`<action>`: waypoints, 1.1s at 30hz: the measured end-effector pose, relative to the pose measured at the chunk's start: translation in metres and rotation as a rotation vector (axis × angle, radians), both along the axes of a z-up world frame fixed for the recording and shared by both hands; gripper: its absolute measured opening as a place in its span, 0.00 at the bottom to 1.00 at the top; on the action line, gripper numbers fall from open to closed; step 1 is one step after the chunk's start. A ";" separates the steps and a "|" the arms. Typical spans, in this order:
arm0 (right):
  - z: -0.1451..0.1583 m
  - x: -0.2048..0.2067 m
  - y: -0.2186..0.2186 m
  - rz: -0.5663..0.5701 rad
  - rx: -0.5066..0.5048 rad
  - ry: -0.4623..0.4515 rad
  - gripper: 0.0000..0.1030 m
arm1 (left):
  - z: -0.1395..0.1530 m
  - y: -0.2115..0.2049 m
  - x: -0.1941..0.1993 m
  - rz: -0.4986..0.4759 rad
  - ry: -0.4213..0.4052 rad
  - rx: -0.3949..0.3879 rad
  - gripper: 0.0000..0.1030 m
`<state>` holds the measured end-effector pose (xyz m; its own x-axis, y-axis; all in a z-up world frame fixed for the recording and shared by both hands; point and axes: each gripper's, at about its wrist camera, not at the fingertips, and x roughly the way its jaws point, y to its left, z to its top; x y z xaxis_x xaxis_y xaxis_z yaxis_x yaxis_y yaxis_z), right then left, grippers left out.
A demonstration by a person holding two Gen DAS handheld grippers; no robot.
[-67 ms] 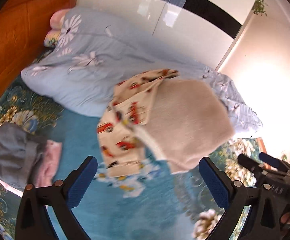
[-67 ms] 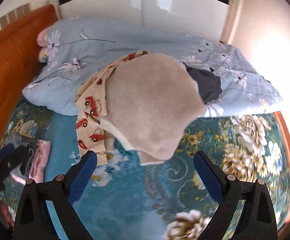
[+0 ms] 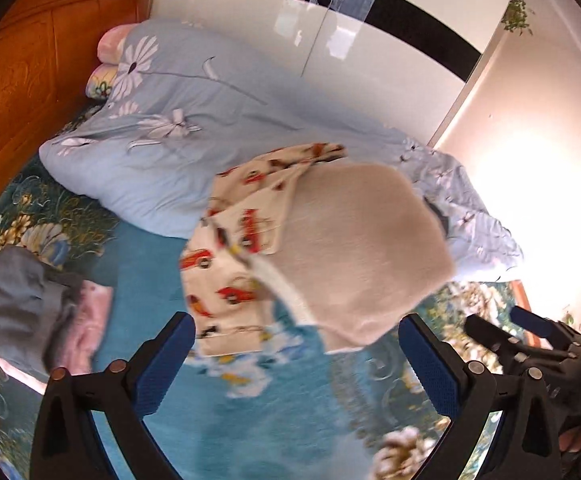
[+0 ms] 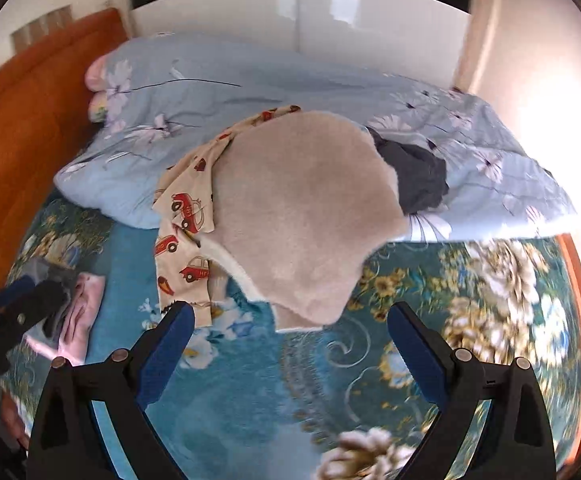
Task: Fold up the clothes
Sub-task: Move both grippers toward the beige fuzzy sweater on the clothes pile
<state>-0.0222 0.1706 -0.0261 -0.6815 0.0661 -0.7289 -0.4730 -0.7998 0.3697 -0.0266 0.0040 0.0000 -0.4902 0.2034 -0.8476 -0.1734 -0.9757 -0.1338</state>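
Note:
A beige fleece garment [image 3: 366,248] [image 4: 302,216] lies spread on the bed, partly on top of a cream garment printed with red cars [image 3: 230,264] [image 4: 182,236]. A dark grey garment [image 4: 414,176] pokes out behind the fleece. My left gripper [image 3: 296,350] is open and empty, just short of the fleece's near edge. My right gripper [image 4: 290,338] is open and empty, also at the fleece's near edge. The right gripper shows at the right in the left wrist view [image 3: 530,332], and the left gripper at the left in the right wrist view [image 4: 14,312].
A folded grey and pink pile [image 3: 38,312] [image 4: 78,312] lies at the left on the teal floral bedsheet [image 4: 450,320]. A light blue floral duvet [image 3: 178,128] is bunched behind the clothes. An orange wooden headboard [image 3: 18,68] stands left. A white wardrobe [image 4: 298,12] is beyond.
Both views have shifted only slightly; the clothes lie as before and both grippers stay open.

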 end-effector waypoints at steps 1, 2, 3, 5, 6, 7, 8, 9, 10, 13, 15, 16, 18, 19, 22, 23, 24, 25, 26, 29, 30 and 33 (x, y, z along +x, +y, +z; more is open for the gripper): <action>0.001 0.004 0.005 -0.021 0.010 0.001 0.95 | 0.000 0.002 -0.010 -0.002 -0.005 -0.007 1.00; 0.001 0.008 0.011 -0.041 0.020 0.002 0.95 | 0.000 0.003 -0.020 -0.004 -0.010 -0.014 1.00; 0.002 0.012 0.016 -0.062 0.030 0.003 0.95 | 0.000 0.005 -0.031 -0.005 -0.015 -0.021 1.00; 0.003 0.021 0.027 -0.103 0.050 0.005 0.95 | 0.000 0.008 -0.051 -0.009 -0.024 -0.034 1.00; 0.004 0.025 0.033 -0.123 0.060 0.006 0.95 | 0.000 0.009 -0.061 -0.011 -0.029 -0.041 1.00; 0.004 0.029 0.038 -0.144 0.070 0.007 0.95 | 0.000 0.011 -0.071 -0.012 -0.034 -0.048 1.00; 0.005 0.033 0.044 -0.165 0.080 0.008 0.95 | 0.000 0.012 -0.082 -0.014 -0.039 -0.055 1.00; 0.005 0.037 0.049 -0.185 0.090 0.009 0.95 | 0.000 0.014 -0.092 -0.016 -0.044 -0.062 1.00; 0.006 0.041 0.055 -0.206 0.100 0.010 0.95 | 0.001 0.024 -0.119 -0.022 -0.040 -0.068 1.00; 0.006 0.052 0.071 -0.270 0.123 0.009 0.95 | 0.016 0.032 -0.111 -0.040 0.043 -0.049 1.00; 0.003 0.050 0.076 -0.278 0.123 -0.002 0.95 | 0.029 0.012 -0.090 -0.050 0.091 -0.025 1.00; 0.005 0.046 0.075 -0.270 0.131 -0.008 0.95 | 0.028 0.013 -0.083 -0.046 0.102 -0.030 1.00; 0.006 0.041 0.074 -0.247 0.145 -0.014 0.95 | 0.029 0.017 -0.079 -0.045 0.098 -0.035 1.00; 0.003 0.043 0.075 -0.234 0.147 -0.010 0.95 | 0.032 0.017 -0.087 -0.049 0.087 -0.034 1.00; -0.010 0.035 0.092 -0.210 0.126 -0.024 0.95 | 0.031 0.050 -0.066 -0.060 0.118 -0.069 1.00; -0.013 0.029 0.094 -0.200 0.118 -0.026 0.95 | 0.023 0.065 -0.052 -0.067 0.130 -0.086 1.00; -0.029 0.041 0.099 -0.163 0.111 0.002 0.95 | 0.012 0.076 -0.045 -0.075 0.130 -0.100 1.00; -0.047 0.057 0.105 -0.121 0.102 0.040 0.95 | 0.006 0.081 -0.047 -0.083 0.126 -0.104 1.00; -0.049 0.054 0.106 -0.112 0.094 0.043 0.95 | 0.000 0.084 -0.052 -0.089 0.123 -0.104 1.00; -0.054 0.039 0.107 -0.093 0.090 0.027 0.95 | -0.013 0.096 -0.065 -0.095 0.105 -0.095 1.00; -0.056 0.033 0.109 -0.086 0.086 0.018 0.95 | -0.017 0.100 -0.070 -0.095 0.093 -0.088 1.00; -0.065 0.026 0.127 -0.065 0.051 0.003 0.95 | -0.030 0.111 -0.083 -0.095 0.058 -0.091 1.00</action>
<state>0.0036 0.2974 -0.0912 -0.6769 0.1475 -0.7212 -0.5235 -0.7852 0.3308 -0.1092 0.1150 -0.0303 -0.5208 0.1751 -0.8355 -0.2703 -0.9622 -0.0331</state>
